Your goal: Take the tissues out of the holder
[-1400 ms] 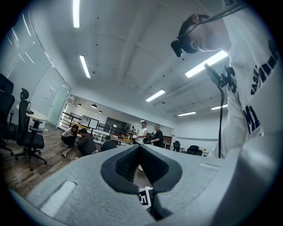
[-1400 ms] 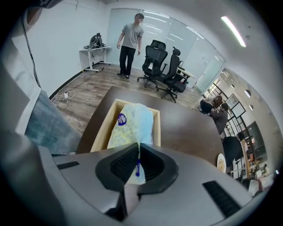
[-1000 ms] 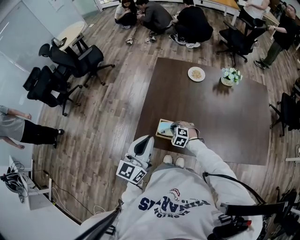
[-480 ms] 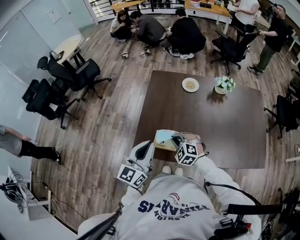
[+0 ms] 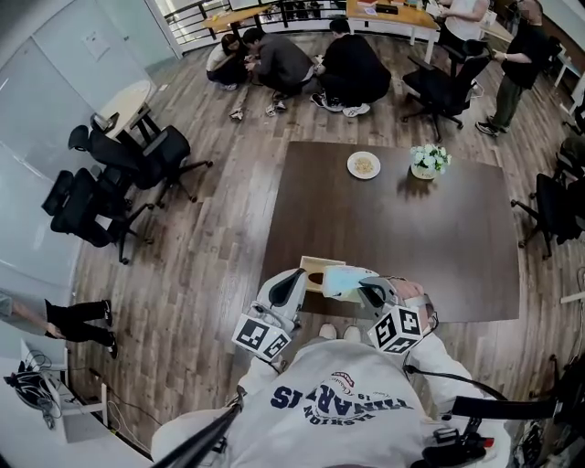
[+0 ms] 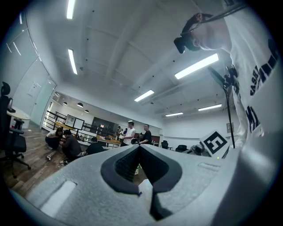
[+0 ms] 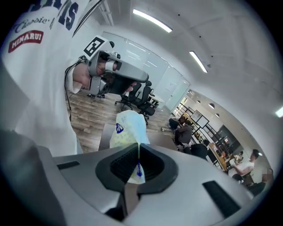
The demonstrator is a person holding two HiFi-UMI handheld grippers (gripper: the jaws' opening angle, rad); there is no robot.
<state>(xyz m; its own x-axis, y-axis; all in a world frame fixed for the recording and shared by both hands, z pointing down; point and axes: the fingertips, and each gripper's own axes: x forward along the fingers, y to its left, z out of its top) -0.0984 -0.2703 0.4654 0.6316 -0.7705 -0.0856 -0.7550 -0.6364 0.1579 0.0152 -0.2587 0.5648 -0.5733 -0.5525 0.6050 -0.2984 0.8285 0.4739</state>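
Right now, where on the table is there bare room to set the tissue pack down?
Bare: the middle and right side of the table, from the plate and flower pot down to the near edge. Crowded: the near left corner, around the wooden holder and the tissue pack in the right claw.

Head view: steeply down on table (image 5: 439, 238). Gripper views: close behind own jaws; all share crouching group (image 5: 292, 59).

- An open-plan office: black swivel office chairs (image 5: 137, 151) stand in clusters on the wood-plank floor (image 5: 201, 247) at the left.
- Frosted glass partition walls (image 5: 55, 82) line the far left.
- Long wooden desks (image 5: 402, 14) run along the far side.
- A large dark brown square surface (image 5: 430, 238) fills the middle.
- Long ceiling strip lights (image 6: 196, 66) run overhead.
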